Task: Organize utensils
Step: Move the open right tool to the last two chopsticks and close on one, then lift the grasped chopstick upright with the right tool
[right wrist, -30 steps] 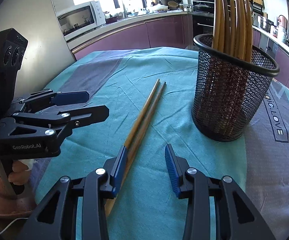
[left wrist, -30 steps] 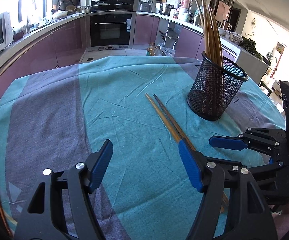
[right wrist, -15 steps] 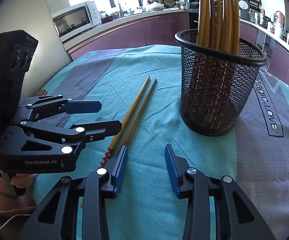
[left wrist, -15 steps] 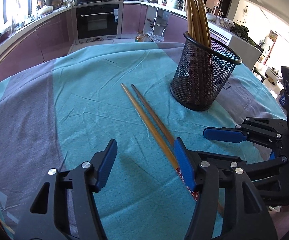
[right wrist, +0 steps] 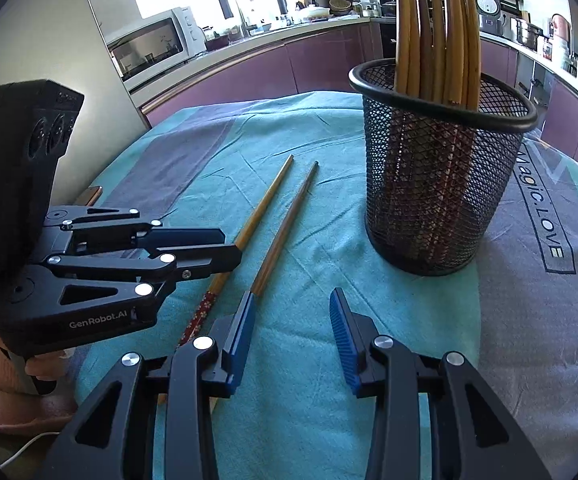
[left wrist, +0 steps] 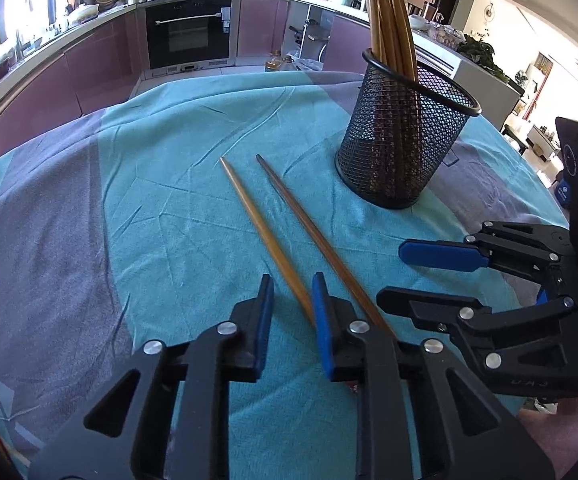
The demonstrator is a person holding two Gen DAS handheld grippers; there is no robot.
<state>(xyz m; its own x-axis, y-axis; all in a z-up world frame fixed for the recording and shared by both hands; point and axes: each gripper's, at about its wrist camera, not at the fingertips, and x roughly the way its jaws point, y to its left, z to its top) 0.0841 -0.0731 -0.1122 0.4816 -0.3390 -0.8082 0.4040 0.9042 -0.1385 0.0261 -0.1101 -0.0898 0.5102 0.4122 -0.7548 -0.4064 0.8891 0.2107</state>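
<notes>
Two wooden chopsticks lie on the teal cloth, a lighter one (left wrist: pixel 265 236) (right wrist: pixel 261 208) and a darker one (left wrist: pixel 313 236) (right wrist: pixel 285 232), now spread slightly apart. My left gripper (left wrist: pixel 291 312) (right wrist: pixel 225 246) has its jaws narrowed around the lighter chopstick's thick end, a small gap still showing. My right gripper (right wrist: pixel 291 332) (left wrist: pixel 417 276) is open and empty, just right of the darker chopstick. A black mesh holder (left wrist: pixel 405 140) (right wrist: pixel 437 168) stands upright with several chopsticks in it.
The round table carries a teal and purple cloth (left wrist: pixel 161 216) (right wrist: pixel 537 280). A phone-like object (right wrist: pixel 89 196) lies at the table's left edge. Kitchen counters, an oven (left wrist: pixel 189 32) and a microwave (right wrist: pixel 153 46) are beyond.
My left gripper has moved right over the lighter chopstick and narrowed its jaws around it. The two chopsticks have spread apart. The right gripper stays open.
</notes>
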